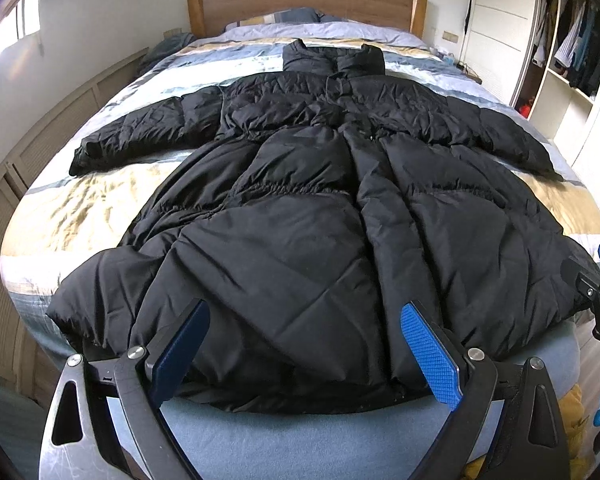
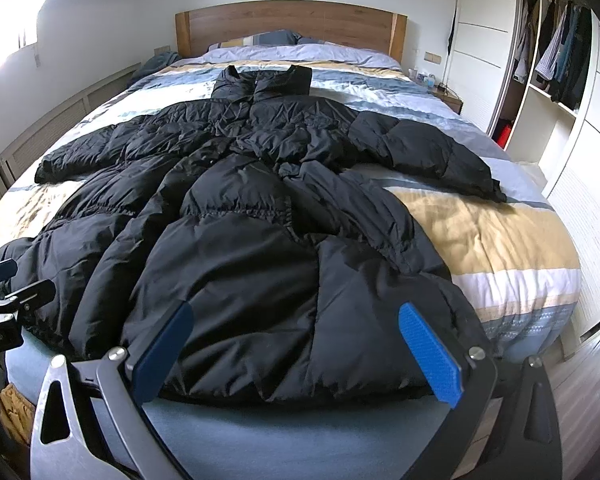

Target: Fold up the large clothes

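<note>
Left wrist view: a black puffer coat [image 1: 320, 184] lies spread flat on the bed [image 1: 80, 196], collar toward the wooden headboard [image 1: 304, 4], hem at the foot edge, both sleeves stretched out toward the bed's side edges. The left gripper [image 1: 304, 344] hovers at the hem near the foot edge, its jaws wide apart and holding nothing. Right wrist view: the right gripper [image 2: 296, 344] sits likewise at the hem, jaws apart, empty. An open wardrobe [image 2: 556, 60] with hanging clothes stands beyond the bed's right edge.
</note>
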A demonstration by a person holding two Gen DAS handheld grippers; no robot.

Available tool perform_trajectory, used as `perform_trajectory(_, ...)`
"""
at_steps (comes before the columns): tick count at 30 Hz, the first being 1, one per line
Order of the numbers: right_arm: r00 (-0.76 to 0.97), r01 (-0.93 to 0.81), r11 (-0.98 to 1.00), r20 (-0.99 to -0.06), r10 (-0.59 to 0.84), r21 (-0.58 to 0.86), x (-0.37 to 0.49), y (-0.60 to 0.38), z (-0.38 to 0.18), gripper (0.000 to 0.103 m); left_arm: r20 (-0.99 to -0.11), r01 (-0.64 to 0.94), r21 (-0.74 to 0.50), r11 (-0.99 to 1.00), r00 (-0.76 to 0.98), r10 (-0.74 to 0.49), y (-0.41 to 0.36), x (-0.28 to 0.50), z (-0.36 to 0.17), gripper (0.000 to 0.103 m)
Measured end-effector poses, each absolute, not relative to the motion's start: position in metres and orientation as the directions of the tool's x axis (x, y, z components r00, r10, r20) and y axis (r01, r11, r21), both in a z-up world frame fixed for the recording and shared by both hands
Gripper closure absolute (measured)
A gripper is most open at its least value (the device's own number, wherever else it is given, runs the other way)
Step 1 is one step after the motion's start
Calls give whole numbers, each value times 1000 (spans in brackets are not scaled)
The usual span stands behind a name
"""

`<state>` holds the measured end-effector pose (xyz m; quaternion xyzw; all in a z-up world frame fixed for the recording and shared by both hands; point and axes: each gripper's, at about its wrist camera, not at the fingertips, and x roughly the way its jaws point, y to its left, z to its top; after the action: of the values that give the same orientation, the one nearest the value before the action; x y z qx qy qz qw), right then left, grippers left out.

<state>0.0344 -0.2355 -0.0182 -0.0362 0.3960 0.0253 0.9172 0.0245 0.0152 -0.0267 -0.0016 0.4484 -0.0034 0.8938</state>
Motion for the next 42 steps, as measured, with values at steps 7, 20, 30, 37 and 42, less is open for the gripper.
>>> perform_trajectory(7,688,-80,995,-726,11,-61,39,-236,-16,0,-811,27,-26,999,584,-37,15,29,-28,8)
perform_trajectory(20,683,-84,996,-730,27,-42,48,-238,-16,0,-812,2,-53,999,581,-44,30,33,-26,8)
perform_trajectory(30,697,-96,995,-714,65,-3,72,-245,-3,0,-842,-7,-81,997,536,-64,39,53,-14,7)
perform_trajectory(37,755,-1,995,-653,63,95,127,-286,32,0,-796,-35,-123,992,600,-78,57,99,36,7)
perform_trajectory(42,769,114,968,-637,56,222,179,-341,39,0,-745,-77,-108,991,666,-29,66,140,71,7)
